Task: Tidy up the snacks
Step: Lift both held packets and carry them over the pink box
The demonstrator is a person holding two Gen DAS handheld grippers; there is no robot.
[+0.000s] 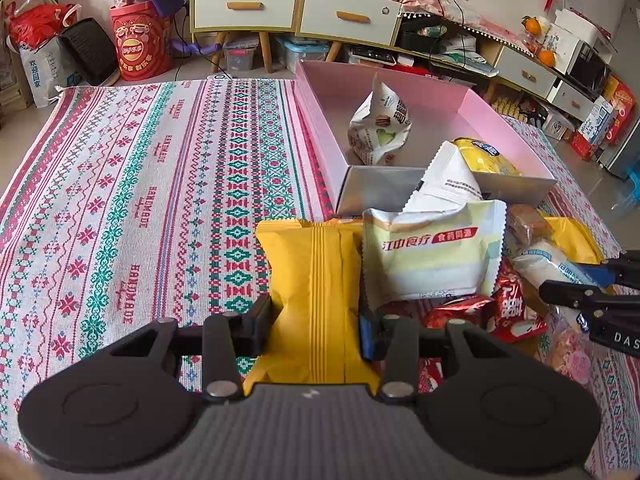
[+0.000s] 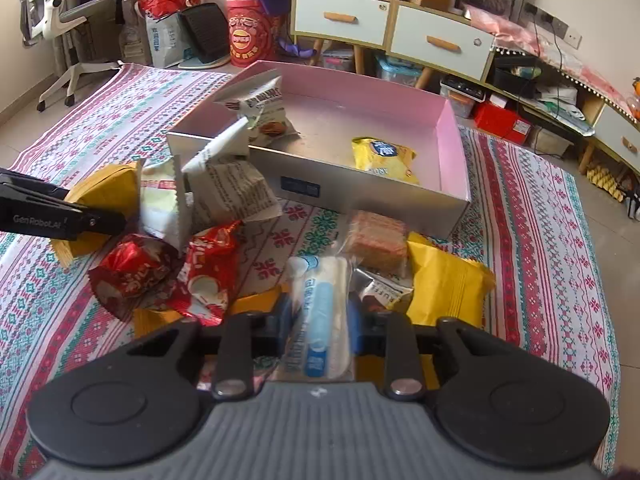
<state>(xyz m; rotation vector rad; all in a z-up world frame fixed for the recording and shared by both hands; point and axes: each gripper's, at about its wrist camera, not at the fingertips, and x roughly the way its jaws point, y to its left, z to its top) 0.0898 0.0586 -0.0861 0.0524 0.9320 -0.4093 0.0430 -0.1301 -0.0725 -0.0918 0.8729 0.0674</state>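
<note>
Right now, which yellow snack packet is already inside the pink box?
The yellow chip bag with the blue logo; the plain yellow packets lie outside the pink box on the cloth.

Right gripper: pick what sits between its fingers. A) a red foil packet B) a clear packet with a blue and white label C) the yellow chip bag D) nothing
B: in the right wrist view the right gripper pinches the clear packet with a blue and white label, while the red foil packets lie to its left on the cloth.

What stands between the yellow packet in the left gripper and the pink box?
The left gripper holds the yellow packet. A pale green packet and a white packet lie before the pink box at its near corner; lifting should clear them.
</note>
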